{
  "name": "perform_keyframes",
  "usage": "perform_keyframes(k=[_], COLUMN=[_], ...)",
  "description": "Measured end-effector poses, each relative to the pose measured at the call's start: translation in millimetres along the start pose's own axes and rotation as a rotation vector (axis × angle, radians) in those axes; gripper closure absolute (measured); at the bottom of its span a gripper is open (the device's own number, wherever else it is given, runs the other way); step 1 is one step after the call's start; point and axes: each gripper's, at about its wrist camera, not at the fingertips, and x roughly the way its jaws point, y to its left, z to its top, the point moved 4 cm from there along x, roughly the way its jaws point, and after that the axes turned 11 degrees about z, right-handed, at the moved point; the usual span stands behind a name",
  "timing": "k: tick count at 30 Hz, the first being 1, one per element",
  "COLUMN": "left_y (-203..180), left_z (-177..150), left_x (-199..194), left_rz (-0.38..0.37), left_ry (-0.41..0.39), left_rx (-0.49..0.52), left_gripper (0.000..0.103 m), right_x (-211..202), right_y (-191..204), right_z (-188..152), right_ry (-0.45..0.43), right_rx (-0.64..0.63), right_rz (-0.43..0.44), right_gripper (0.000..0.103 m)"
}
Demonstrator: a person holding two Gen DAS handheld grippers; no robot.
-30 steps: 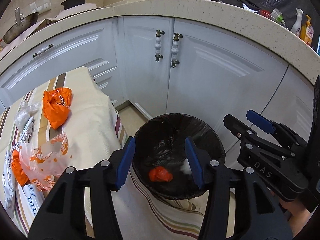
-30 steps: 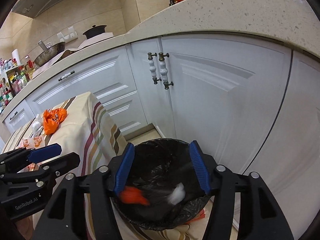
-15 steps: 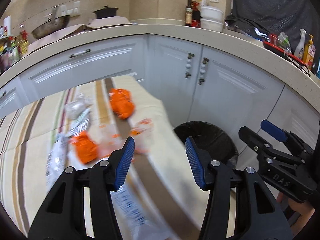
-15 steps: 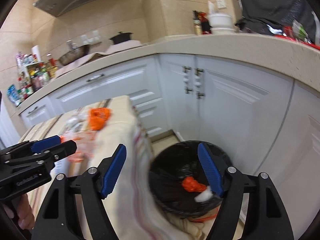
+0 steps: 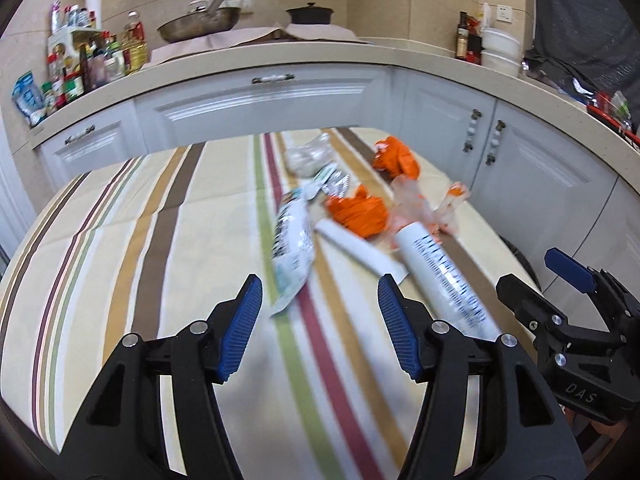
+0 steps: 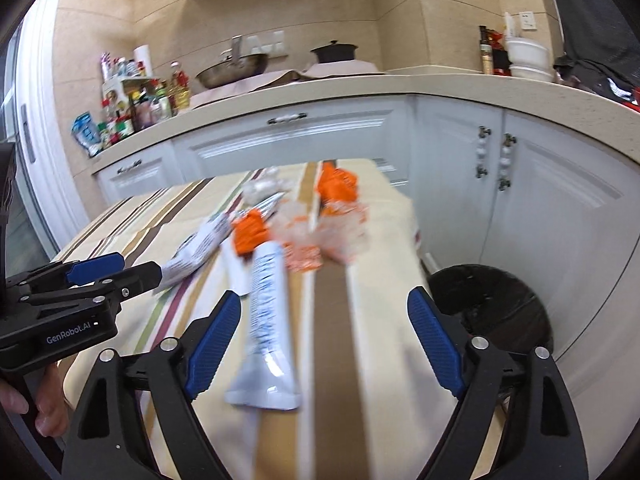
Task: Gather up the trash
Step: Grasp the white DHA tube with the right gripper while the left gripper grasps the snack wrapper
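Trash lies on a striped tablecloth [image 5: 160,240]: a white tube [image 5: 440,276] [image 6: 266,300], a silver-white wrapper [image 5: 292,240] [image 6: 200,246], two crumpled orange bags [image 5: 360,212] [image 5: 396,158], clear plastic with orange print [image 5: 416,204] [image 6: 320,236] and a clear bag [image 5: 308,154]. My left gripper [image 5: 320,320] is open and empty, hovering just short of the wrapper and tube. My right gripper [image 6: 324,344] is open and empty above the tube's near end. The black-lined bin [image 6: 488,300] stands right of the table.
White cabinets [image 5: 272,100] and a beige countertop [image 5: 280,54] curve behind the table, holding a pan [image 5: 200,28], a pot [image 5: 310,14], bottles and spice jars [image 5: 84,60]. The table edge drops off toward the bin on the right [image 6: 412,232].
Both grippers have swung left from above the bin to over the table and the trash. Both stay open and empty.
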Motion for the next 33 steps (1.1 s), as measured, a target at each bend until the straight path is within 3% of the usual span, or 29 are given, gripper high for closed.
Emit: perform_keyframes(k=[7, 13, 23, 33], left_y=[21.0, 22.4, 14.8, 6.3], left_z=[-22.3, -31.4, -32.4, -30.5], left_x=[4.7, 8.7, 11.0, 12.5], left_rz=[0.009, -0.006, -0.021, -0.016], left_ry=[0.032, 0.048, 0.059, 0.054], left_rx=[-0.030, -0.029, -0.031, -0.026], left_gripper=[0.044, 0.044, 0.044, 0.044], right_x=[17.9, 18.9, 24.6, 13.3], right_y=[17.3, 15.8, 18.0, 19.1], right_z=[-20.5, -28.5, -32.5, -28.0], right_ry=[0.058, 0.047, 0.077, 0.044], right_rx=[-0.031, -0.013, -0.023, -0.028], right_rz=[0.006, -0.006, 0.026, 0.046], right_gripper=[0.020, 0.020, 0.063, 0.066])
